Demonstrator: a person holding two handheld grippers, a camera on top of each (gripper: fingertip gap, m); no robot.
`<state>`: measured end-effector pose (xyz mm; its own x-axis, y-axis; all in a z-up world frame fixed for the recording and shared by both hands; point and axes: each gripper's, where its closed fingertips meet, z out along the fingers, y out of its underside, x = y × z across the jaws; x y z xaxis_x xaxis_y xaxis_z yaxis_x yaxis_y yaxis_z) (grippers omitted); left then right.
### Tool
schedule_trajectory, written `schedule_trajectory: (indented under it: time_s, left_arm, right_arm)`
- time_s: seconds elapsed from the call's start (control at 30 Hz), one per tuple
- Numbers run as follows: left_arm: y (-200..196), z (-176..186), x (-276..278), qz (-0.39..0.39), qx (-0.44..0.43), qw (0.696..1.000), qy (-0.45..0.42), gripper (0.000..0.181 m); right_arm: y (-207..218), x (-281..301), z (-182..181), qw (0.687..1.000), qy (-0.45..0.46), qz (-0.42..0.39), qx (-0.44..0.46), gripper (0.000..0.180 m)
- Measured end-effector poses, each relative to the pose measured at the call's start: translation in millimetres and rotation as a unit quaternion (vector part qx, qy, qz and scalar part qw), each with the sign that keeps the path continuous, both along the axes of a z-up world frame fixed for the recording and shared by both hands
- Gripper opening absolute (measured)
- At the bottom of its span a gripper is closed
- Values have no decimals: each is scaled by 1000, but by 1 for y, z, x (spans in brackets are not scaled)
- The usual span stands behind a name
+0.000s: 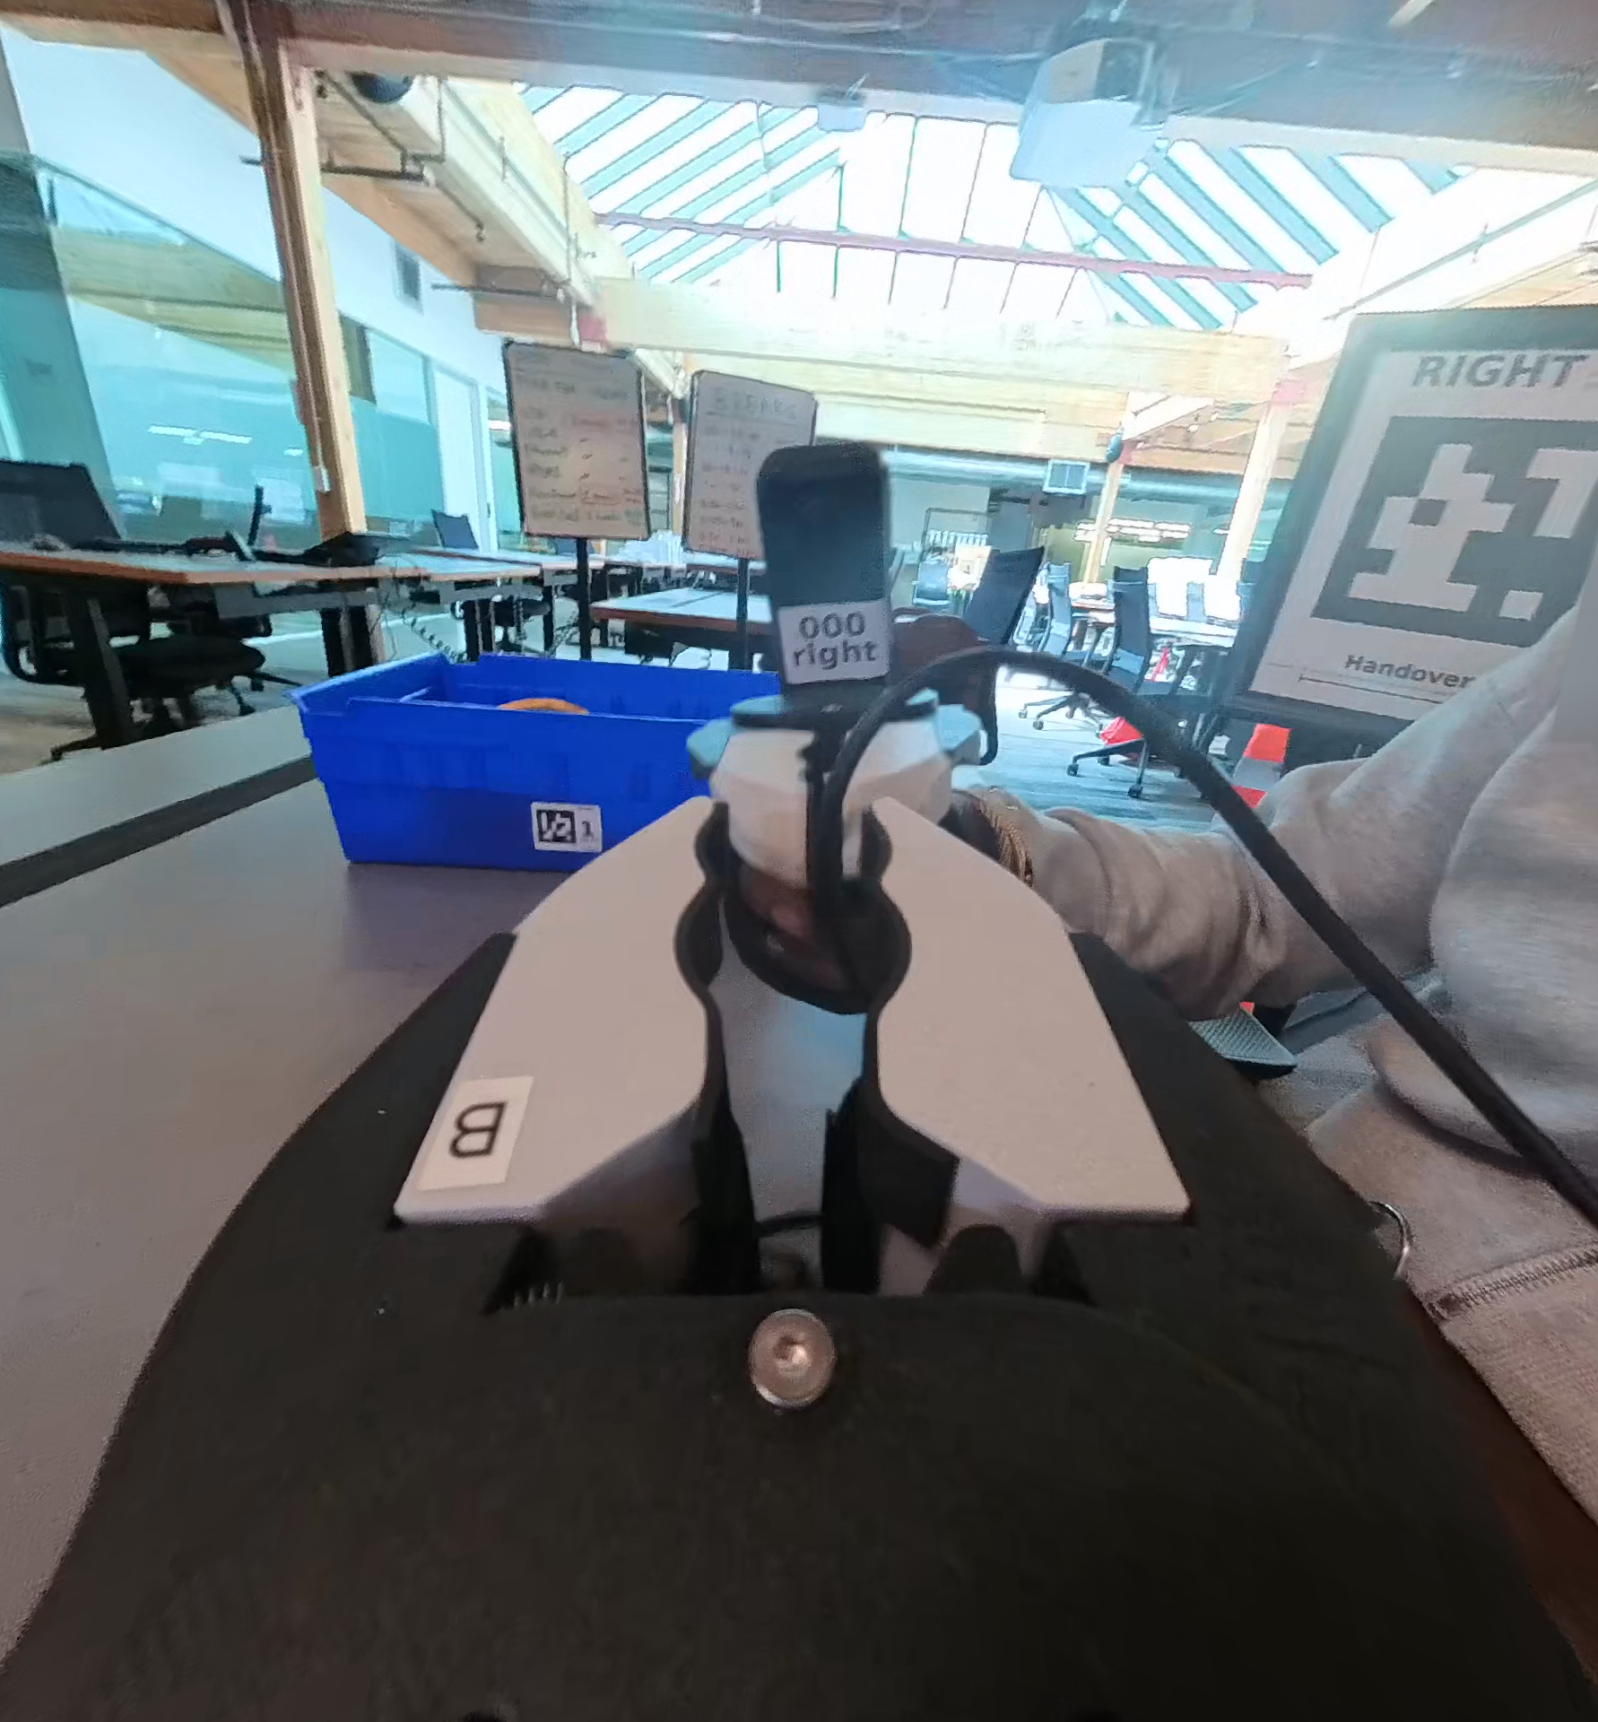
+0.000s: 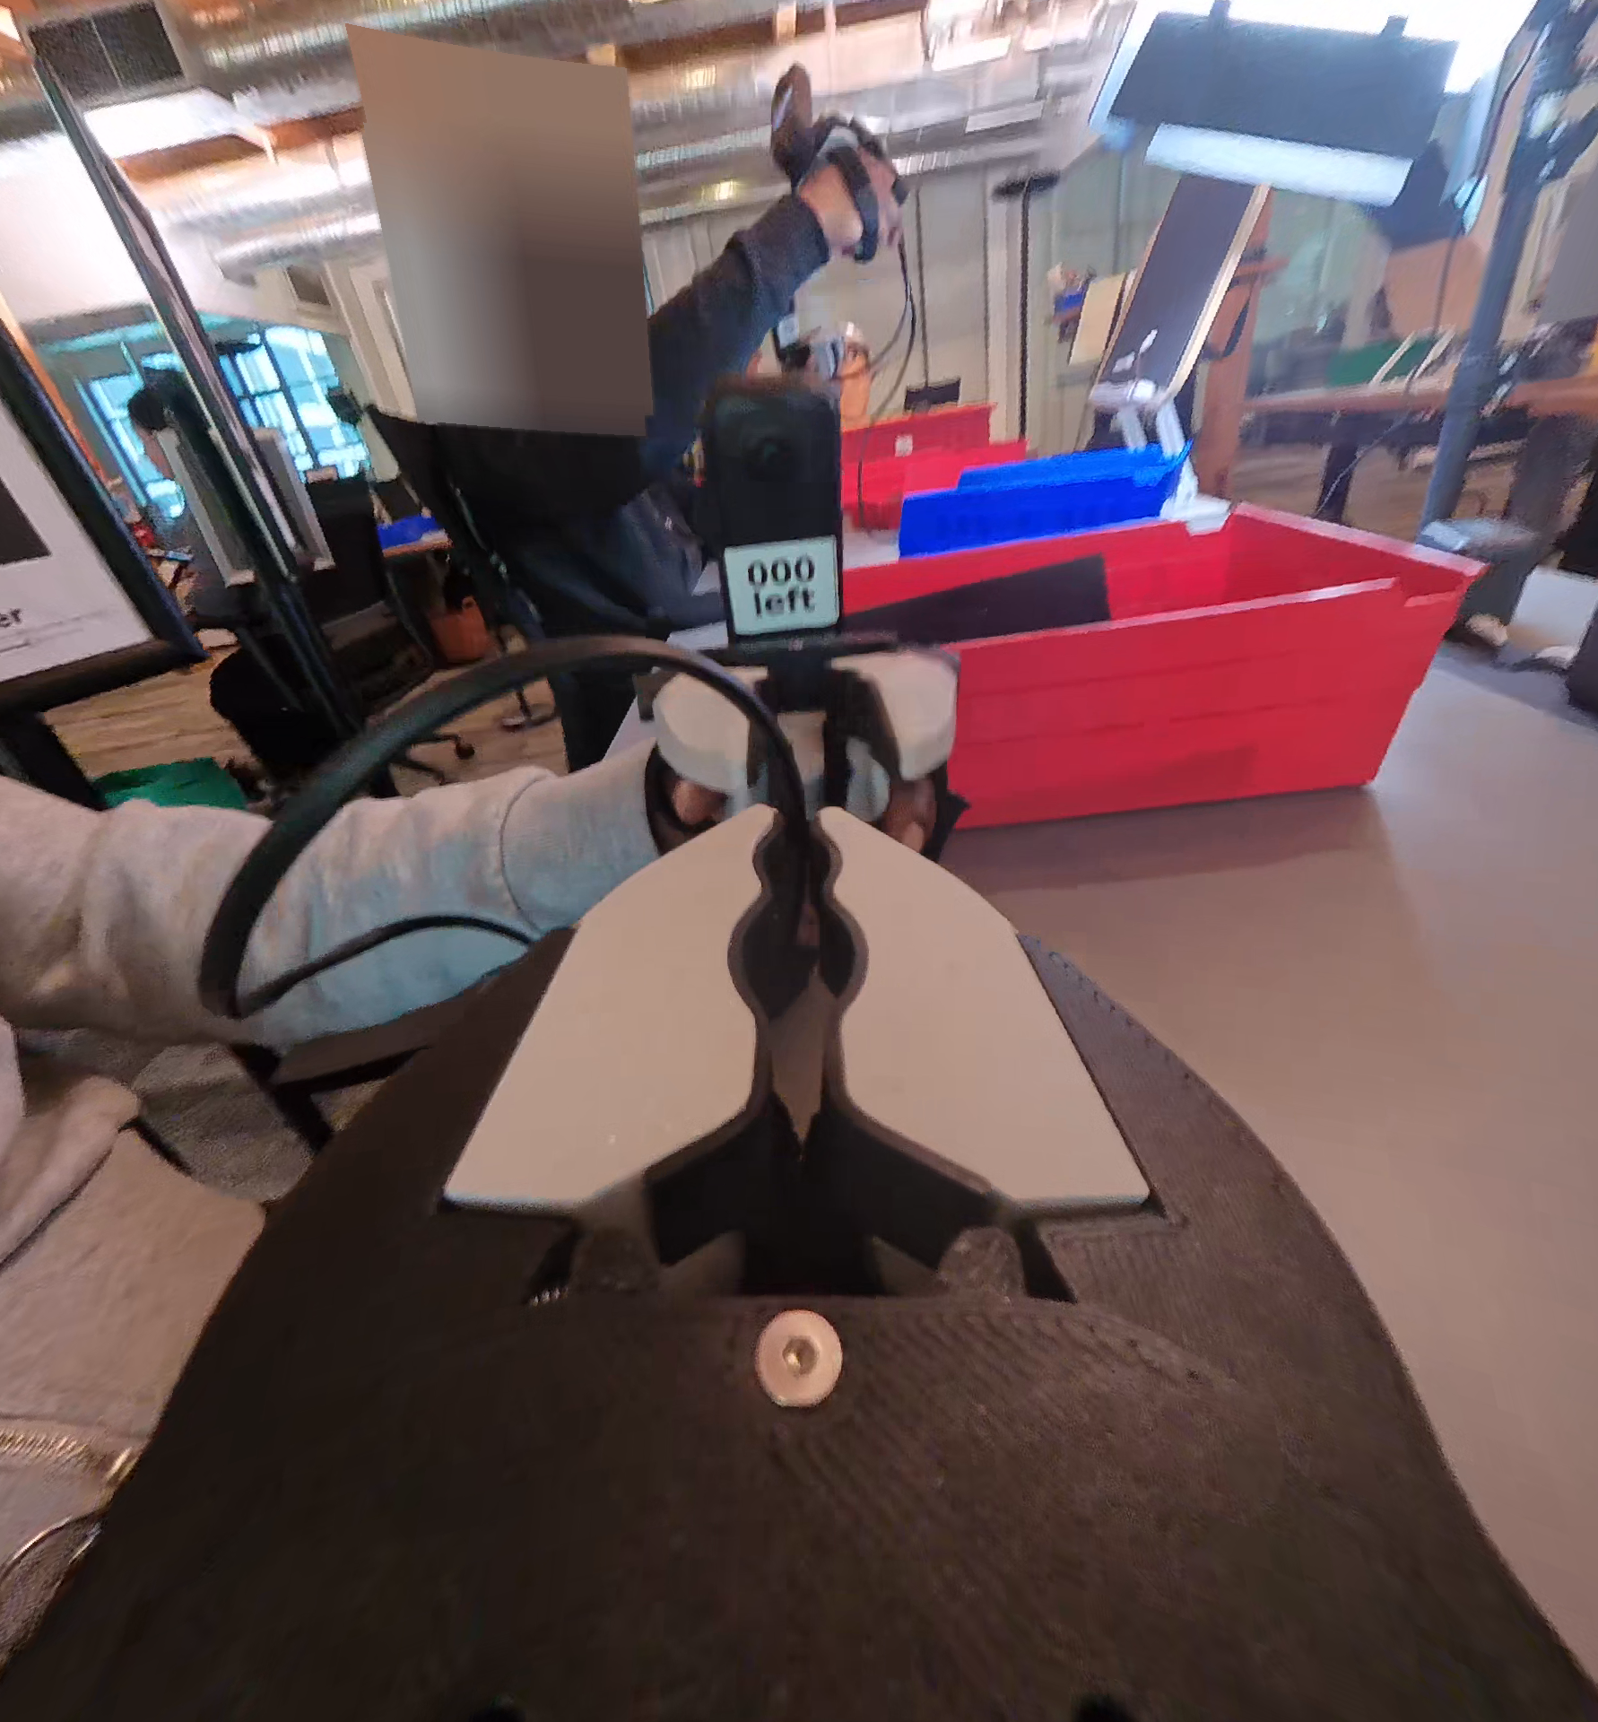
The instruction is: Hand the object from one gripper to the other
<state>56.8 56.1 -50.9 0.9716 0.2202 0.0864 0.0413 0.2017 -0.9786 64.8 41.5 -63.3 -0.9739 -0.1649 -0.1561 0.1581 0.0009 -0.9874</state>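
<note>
At frame centre our white-fingered left claw (image 1: 795, 932) stood parted around a dark round object (image 1: 800, 974), grasp untellable. The right claw (image 2: 800, 932) was clenched, empty. Mistimed release could drop it onto the grey worktop (image 1: 171, 1025).

Blue bin (image 1: 460, 783) on grey table (image 1: 171, 978); red bin (image 2: 1196, 690); two whiteboards (image 1: 581, 438) behind.

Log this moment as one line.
left gripper open, empty | right gripper nearly shut, empty | grippers face each other | blue bin, red bin on table
</note>
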Motion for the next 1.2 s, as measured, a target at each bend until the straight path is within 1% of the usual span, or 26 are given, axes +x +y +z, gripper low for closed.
schedule_trajectory:
  time_s: [0.07,0.17,0.23,0.27,0.33,0.4,0.47,0.53,0.7,0.77,0.87,0.97,1.03,1.1,1.17,1.2]
  left_arm:
    - [4,-6,1,-9,-17,1000,-13,29]
    - [14,-22,2,-19,-64,998,-20,29]
    - [19,-28,6,-28,-81,996,-12,19]
    - [21,-29,8,-35,-84,996,-9,8]
    - [20,-29,7,-34,-86,996,-8,4]
    - [17,-26,5,-27,-81,996,-6,4]
    - [14,-22,3,-17,-70,997,0,4]
    - [10,-17,2,-10,-58,998,6,4]
    - [1,-5,-3,23,-29,999,33,3]
    - [0,-3,-2,21,-24,999,33,3]
    - [1,-3,-1,15,-24,999,34,3]
    - [3,-5,1,9,-30,999,33,3]
    - [3,-5,1,8,-27,999,32,4]
    - [2,-5,0,13,-24,999,23,7]
    - [-1,-3,-2,12,-17,1000,2,17]
    - [-3,-1,-3,10,-7,1000,-12,20]
  right_arm:
    - [3,-4,9,999,19,-21,-29,4]
    - [7,-6,20,996,43,-42,-68,4]
    - [8,-6,24,994,48,-47,-82,4]
    - [8,-6,25,994,50,-49,-84,4]
    - [7,-4,25,994,51,-46,-85,4]
    - [7,-4,27,994,45,-45,-90,5]
    - [8,-3,27,995,30,-37,-93,13]
    - [6,-5,22,997,15,-37,-73,20]
    - [2,-9,5,999,-5,-36,-15,22]
    - [0,-8,-2,999,-14,-30,9,26]
    - [-3,-7,-10,999,-9,-29,29,26]
    - [-6,-4,-12,999,13,-29,32,5]
    - [-5,-3,-12,999,23,-30,29,4]
    - [-4,-7,-10,997,50,-49,26,4]
    - [0,-18,-1,986,131,-104,10,4]
    - [4,-25,6,970,196,-146,0,4]
